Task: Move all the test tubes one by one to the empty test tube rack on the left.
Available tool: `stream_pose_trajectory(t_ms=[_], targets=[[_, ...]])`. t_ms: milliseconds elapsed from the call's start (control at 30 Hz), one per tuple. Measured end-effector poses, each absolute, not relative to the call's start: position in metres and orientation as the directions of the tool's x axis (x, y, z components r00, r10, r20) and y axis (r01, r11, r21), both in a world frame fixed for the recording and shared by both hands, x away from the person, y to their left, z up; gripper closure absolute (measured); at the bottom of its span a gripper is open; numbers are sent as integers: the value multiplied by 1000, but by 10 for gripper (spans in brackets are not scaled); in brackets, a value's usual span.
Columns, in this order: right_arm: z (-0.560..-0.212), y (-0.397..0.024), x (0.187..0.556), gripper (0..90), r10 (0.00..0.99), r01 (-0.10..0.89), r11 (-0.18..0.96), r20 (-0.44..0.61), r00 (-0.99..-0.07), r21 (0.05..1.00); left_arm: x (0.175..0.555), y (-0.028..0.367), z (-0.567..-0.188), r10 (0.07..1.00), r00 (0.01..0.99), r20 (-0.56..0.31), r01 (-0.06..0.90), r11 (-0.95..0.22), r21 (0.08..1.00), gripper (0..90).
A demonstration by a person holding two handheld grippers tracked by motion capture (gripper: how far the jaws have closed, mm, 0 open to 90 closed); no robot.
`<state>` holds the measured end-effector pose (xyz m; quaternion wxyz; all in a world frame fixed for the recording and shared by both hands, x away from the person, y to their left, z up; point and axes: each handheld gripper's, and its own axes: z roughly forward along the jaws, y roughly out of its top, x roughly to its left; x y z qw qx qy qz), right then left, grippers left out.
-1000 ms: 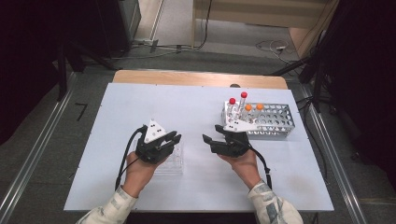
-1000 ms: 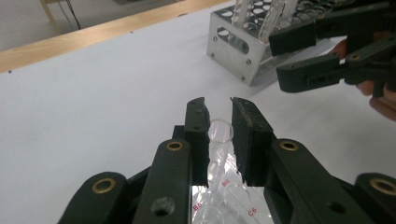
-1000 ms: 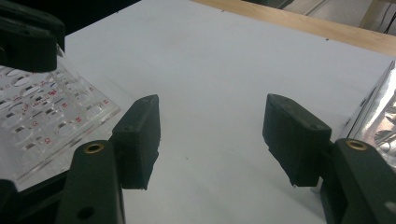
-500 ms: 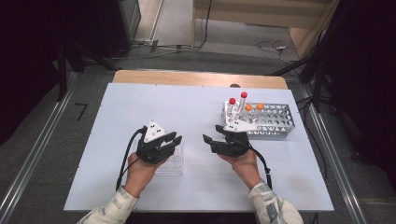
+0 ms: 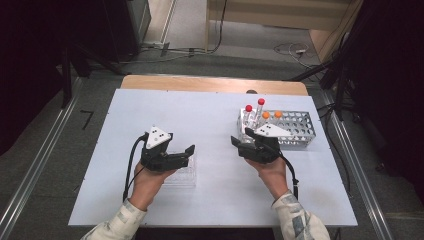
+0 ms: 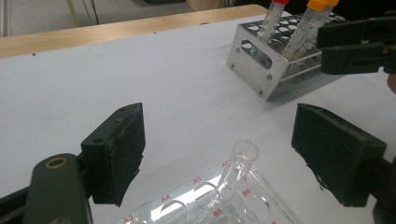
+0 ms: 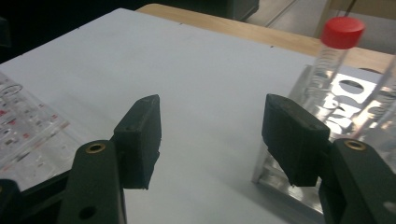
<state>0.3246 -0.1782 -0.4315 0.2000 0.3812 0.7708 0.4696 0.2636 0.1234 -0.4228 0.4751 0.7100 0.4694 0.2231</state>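
While it stands open-mouthed in the clear rack, uncapped tube: the glass tube sits in a hole near the B6 mark, leaning a little, between the left gripper's jaws but touched by neither
Left gripper: jaws have just been opening and now stand spread wide, one black pad on each side of the tube with bare gaps between; in the high view it hovers over the clear rack, held in the person's left hand
Clear rack: see-through plastic with red letters and numbers by its holes (A3, A4, A5, B5, B6 readable), lying flat on the table at the person's left front
Right gripper: jaws spread apart with nothing between them, aimed at bare table just beside the metal rack's near corner; in the high view it sits right against that rack's left end
Metal rack: shiny perforated steel, on the table's right half, well apart from the clear rack
Capped tubes: two red-capped and two orange-capped stand upright in the metal rack's left end
Table: pale matte sheet, with a strip of light wood along its far edge
Room: grey floor beyond, cables lying on it, dark frames and metal rails at both sides
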Motion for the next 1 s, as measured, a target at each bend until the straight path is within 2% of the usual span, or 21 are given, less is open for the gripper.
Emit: stream_pose_trajectory(t_ms=[267,633,1000], targets=[[-428,-194,328,361,810,401,245,41,-585,883,266,128,-423,884,447,-137,466,-99,879,130],[-439,-200,342,390,846,421,224,39,-532,879,266,126,-424,882,452,-135,462,-102,881,128],[-457,-195,357,578,873,404,215,10,-487,889,267,126,-425,883,450,-131,467,-108,877,127]])
